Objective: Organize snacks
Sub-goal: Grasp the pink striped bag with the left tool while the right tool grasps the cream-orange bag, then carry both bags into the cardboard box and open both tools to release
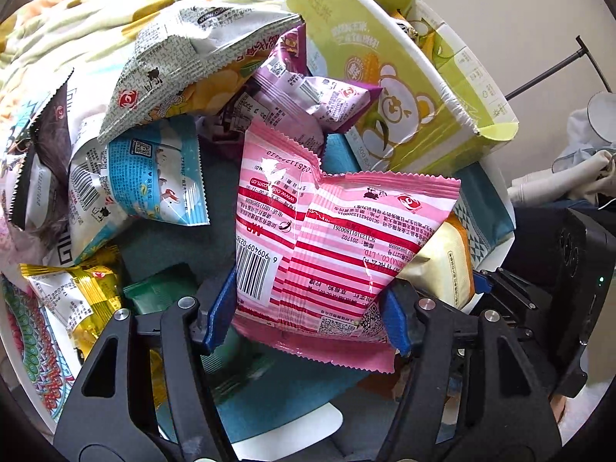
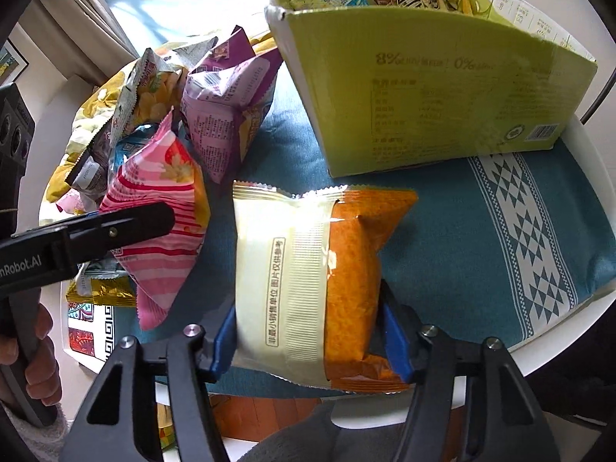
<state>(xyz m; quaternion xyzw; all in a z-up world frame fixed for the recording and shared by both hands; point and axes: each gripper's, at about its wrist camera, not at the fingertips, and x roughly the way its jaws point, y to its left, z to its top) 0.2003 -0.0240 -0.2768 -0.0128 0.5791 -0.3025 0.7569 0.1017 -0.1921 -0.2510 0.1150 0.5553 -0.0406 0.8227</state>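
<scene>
Already we have a few packets in the green box [image 2: 442, 88] at upper right, but its depth stays hidden. Left of it, the heap of snacks [image 2: 161, 115] remains. Our left fingers [image 1: 312, 308] grip the pink packet [image 1: 327, 238]; our right fingers [image 2: 308, 342] grip the orange packet [image 2: 315, 269].

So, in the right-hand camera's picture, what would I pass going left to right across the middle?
The other tool, pink striped snack bag, cream-and-orange snack bag, then the teal patterned cloth.
</scene>
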